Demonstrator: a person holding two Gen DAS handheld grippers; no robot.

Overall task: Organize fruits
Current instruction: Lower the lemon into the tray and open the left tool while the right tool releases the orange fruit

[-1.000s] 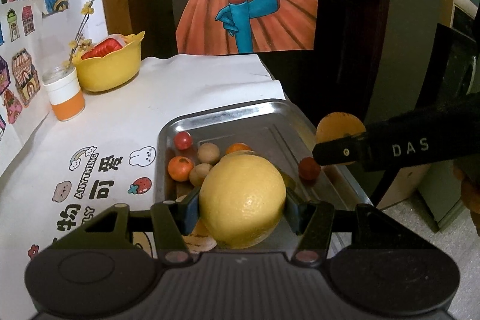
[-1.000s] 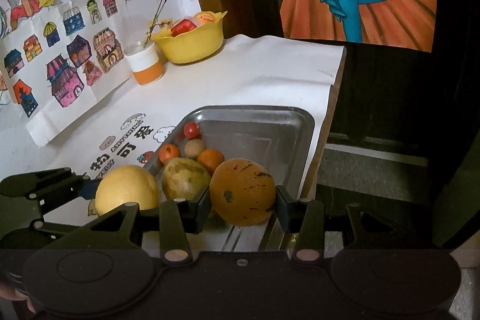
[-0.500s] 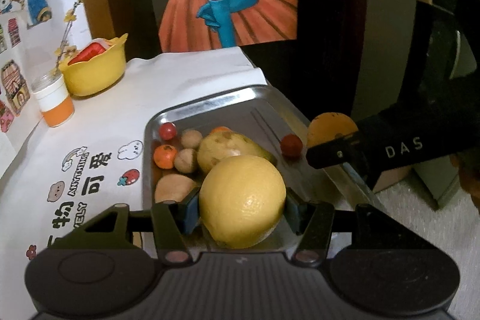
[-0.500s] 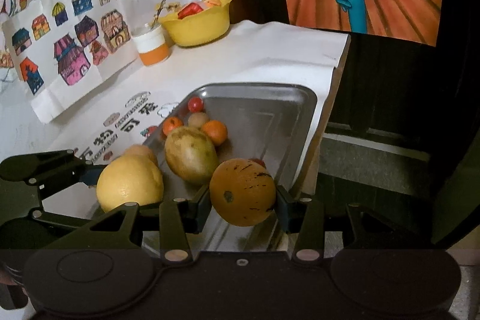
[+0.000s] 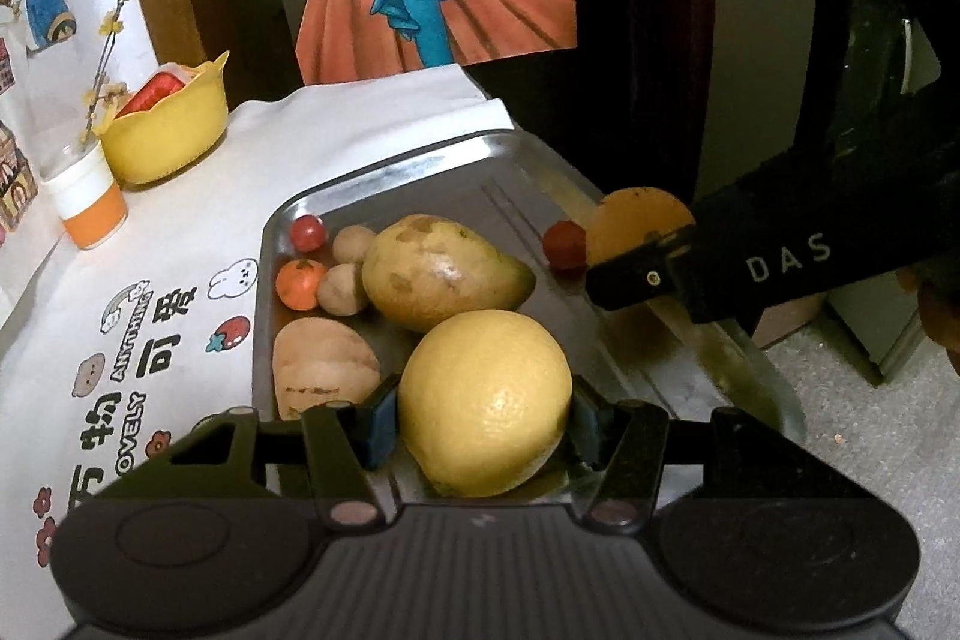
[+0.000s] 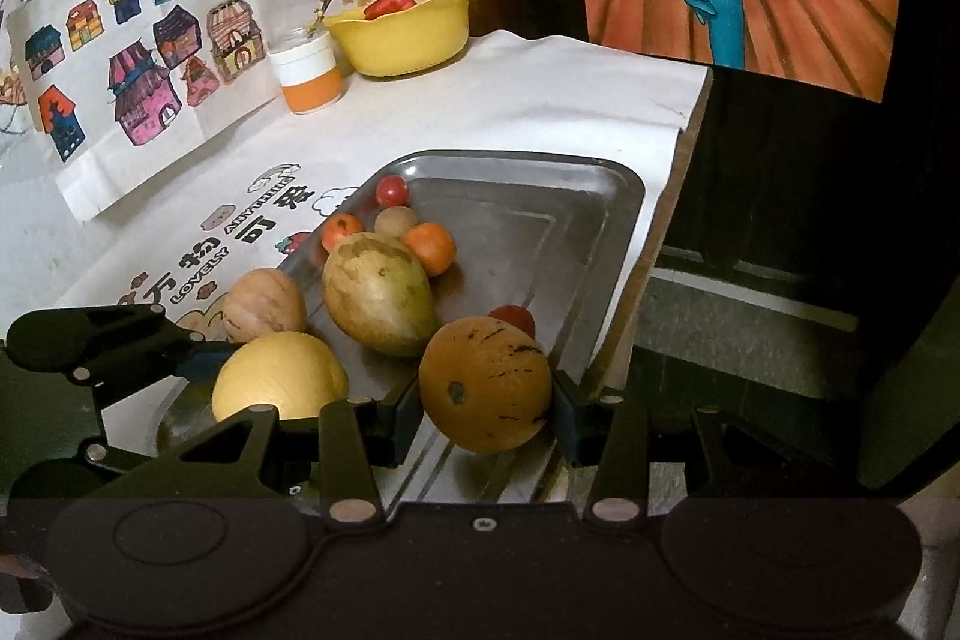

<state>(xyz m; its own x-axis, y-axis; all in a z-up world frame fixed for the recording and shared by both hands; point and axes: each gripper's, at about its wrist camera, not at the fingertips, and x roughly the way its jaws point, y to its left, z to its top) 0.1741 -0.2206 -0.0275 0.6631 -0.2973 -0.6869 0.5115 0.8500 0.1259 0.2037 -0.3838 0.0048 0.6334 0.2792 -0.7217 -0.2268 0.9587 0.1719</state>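
My left gripper (image 5: 483,409) is shut on a big yellow citrus fruit (image 5: 486,400), held over the near end of the steel tray (image 5: 384,178). My right gripper (image 6: 483,394) is shut on a spotted orange fruit (image 6: 486,382) above the tray's near right rim (image 6: 618,280). In the tray lie a green-yellow mango (image 5: 438,271), a tan fruit (image 5: 324,370), two small beige balls (image 5: 342,287), a small orange (image 5: 300,283) and two red cherry tomatoes (image 5: 308,232). The yellow citrus fruit (image 6: 279,379) and the left gripper (image 6: 198,361) also show in the right wrist view.
A yellow bowl (image 5: 171,136) holding red and orange items and a white-and-orange cup (image 5: 87,199) stand at the table's back left. The white printed cloth (image 5: 150,292) covers the table; its right edge (image 6: 672,214) drops off to the floor. Paper drawings hang on the wall (image 6: 150,58).
Both grippers have drawn back and risen from the tray with their fruits still held. The mango and the tan fruit, earlier hidden behind the yellow citrus, now show in the tray.
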